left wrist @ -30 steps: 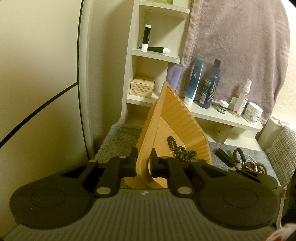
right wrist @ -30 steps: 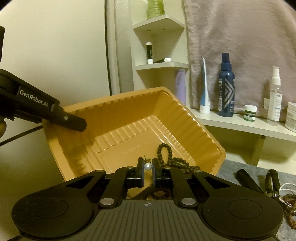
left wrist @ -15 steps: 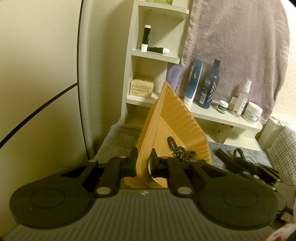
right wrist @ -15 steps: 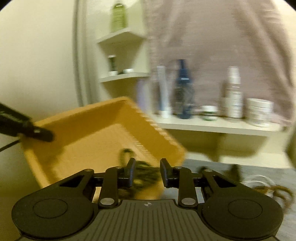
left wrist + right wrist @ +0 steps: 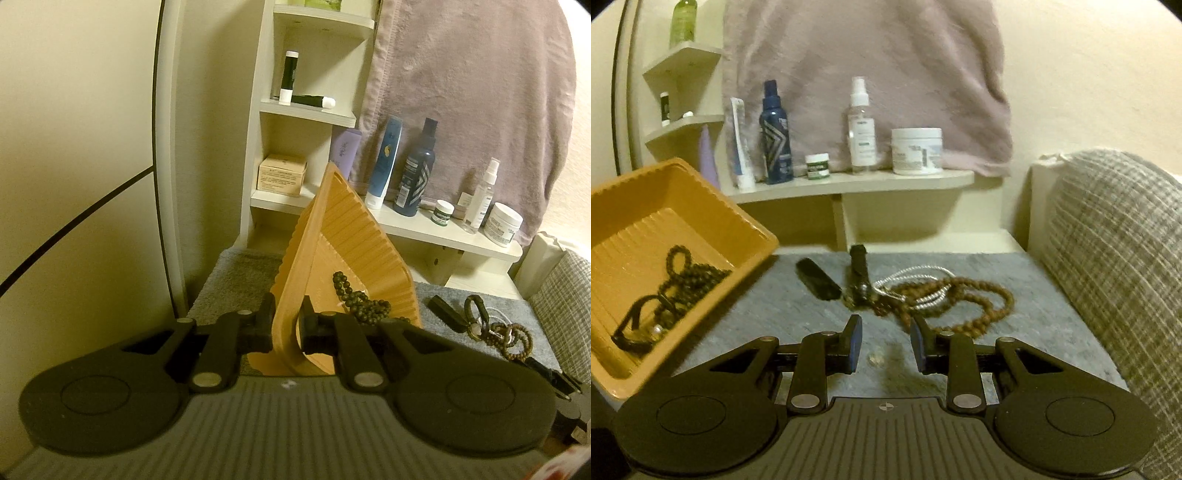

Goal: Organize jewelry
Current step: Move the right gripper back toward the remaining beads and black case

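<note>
My left gripper [image 5: 287,325] is shut on the rim of an orange plastic tray [image 5: 354,243] and holds it tilted. The tray [image 5: 713,214] holds dark bead strings [image 5: 360,302], also seen in the right wrist view [image 5: 690,273], and a black cord piece with a pearl [image 5: 657,329]. My right gripper [image 5: 886,343] is open and empty, low over the grey mat [image 5: 798,306]. Just ahead of it lie a brown bead necklace [image 5: 971,299], a silver chain [image 5: 916,275] and two black items [image 5: 818,278].
A white shelf [image 5: 849,182] behind the mat carries bottles and jars. A pink towel [image 5: 886,59] hangs above it. A checked cushion [image 5: 1115,266] rises at the right. A corner shelf unit [image 5: 306,110] stands at the back left.
My right gripper opened and let the pearl piece go into the tray, then swung right to above the jewelry on the mat. The left gripper held the tray still.
</note>
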`<control>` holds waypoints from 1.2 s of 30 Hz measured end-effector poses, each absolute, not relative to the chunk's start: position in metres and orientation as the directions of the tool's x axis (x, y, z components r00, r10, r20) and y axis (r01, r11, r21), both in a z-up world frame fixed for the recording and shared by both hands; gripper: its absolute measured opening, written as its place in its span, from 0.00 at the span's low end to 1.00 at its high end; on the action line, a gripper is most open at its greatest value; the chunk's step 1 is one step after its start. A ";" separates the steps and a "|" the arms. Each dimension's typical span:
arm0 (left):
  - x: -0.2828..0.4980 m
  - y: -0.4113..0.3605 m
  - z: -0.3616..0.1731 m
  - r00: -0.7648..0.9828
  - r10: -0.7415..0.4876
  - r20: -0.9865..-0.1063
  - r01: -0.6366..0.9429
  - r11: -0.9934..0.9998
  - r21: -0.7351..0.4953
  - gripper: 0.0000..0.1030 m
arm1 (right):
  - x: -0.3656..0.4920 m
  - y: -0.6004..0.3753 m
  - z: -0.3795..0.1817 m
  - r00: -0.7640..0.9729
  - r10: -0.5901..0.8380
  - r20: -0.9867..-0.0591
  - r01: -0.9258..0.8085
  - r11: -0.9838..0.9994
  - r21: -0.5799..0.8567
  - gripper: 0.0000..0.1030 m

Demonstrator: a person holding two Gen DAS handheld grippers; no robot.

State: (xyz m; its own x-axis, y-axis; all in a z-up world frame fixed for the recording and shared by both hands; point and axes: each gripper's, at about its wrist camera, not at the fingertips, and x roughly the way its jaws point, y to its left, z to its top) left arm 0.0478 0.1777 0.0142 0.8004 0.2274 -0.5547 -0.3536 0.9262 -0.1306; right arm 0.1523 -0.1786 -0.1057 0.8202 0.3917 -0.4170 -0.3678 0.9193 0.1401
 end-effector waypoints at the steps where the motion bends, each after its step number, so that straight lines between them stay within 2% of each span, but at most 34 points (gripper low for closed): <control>1: 0.048 0.178 0.014 0.800 0.228 -0.555 -0.354 0.926 -0.130 0.11 | 0.150 -0.180 -0.107 0.820 0.391 -0.417 -0.369 0.919 0.136 0.28; 9: 0.047 0.177 0.014 0.800 0.228 -0.555 -0.354 0.926 -0.131 0.11 | 0.150 -0.168 -0.119 0.804 0.399 -0.441 -0.396 0.912 0.104 0.28; 19: 0.047 0.177 0.014 0.800 0.228 -0.555 -0.354 0.926 -0.130 0.11 | 0.159 -0.165 -0.126 0.795 0.403 -0.453 -0.380 0.913 0.147 0.28; 21: 0.047 0.178 0.014 0.800 0.227 -0.555 -0.353 0.927 -0.130 0.11 | 0.160 -0.164 -0.127 0.797 0.403 -0.449 -0.379 0.914 0.147 0.26; 23: 0.047 0.178 0.014 0.800 0.227 -0.555 -0.354 0.926 -0.130 0.11 | 0.161 -0.164 -0.127 0.801 0.398 -0.447 -0.371 0.916 0.152 0.18; 25: 0.047 0.178 0.014 0.800 0.227 -0.555 -0.353 0.926 -0.130 0.11 | 0.162 -0.165 -0.127 0.803 0.393 -0.448 -0.364 0.919 0.153 0.14; 36: 0.048 0.178 0.014 0.800 0.227 -0.556 -0.354 0.926 -0.131 0.11 | 0.154 -0.158 -0.117 0.833 0.377 -0.404 -0.391 0.919 0.050 0.13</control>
State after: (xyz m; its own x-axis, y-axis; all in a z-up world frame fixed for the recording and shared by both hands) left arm 0.0478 0.1783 0.0141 0.7998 0.2272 -0.5555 -0.3539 0.9261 -0.1309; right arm 0.1542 -0.1584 -0.1174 0.8334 0.3768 -0.4044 -0.3911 0.9190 0.0503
